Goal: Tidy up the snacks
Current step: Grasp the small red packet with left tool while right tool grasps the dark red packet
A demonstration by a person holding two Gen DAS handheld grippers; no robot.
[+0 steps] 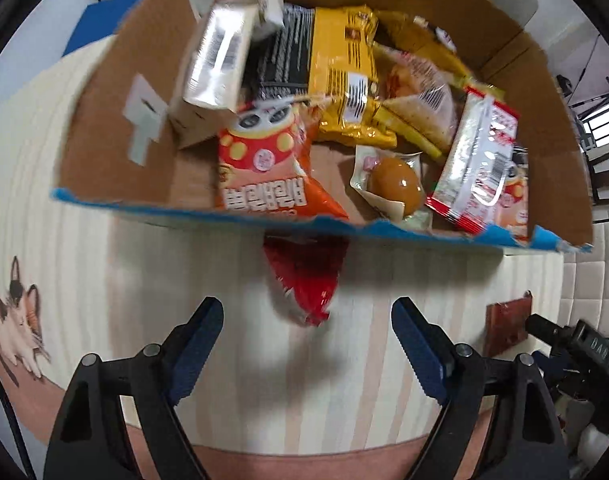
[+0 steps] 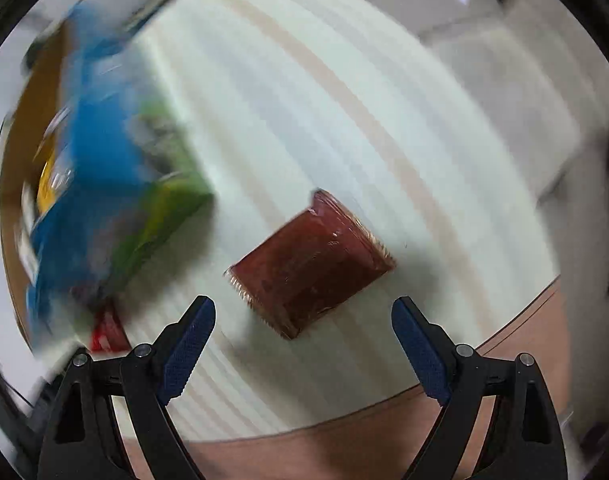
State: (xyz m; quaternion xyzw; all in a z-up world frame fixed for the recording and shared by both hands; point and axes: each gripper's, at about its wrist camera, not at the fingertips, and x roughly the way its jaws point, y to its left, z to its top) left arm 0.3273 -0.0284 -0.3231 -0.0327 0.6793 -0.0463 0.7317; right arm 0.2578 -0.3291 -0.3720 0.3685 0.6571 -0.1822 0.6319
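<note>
Two grippers hang over a striped mat (image 1: 224, 280), and we hold nothing in either: our left gripper (image 1: 307, 322) stands wide open above a red packet (image 1: 304, 280) lying half under the near wall of the cardboard box (image 1: 104, 140), with no pad touching it. That box is crowded with snacks, among them an orange bag (image 1: 264, 172), a yellow pack (image 1: 344, 80) and a wrapped brown egg (image 1: 396, 184). Our right gripper (image 2: 303, 322) is equally wide open just short of a dark brown packet (image 2: 312, 260) flat on the mat, well clear of the blurred box (image 2: 32, 120).
</note>
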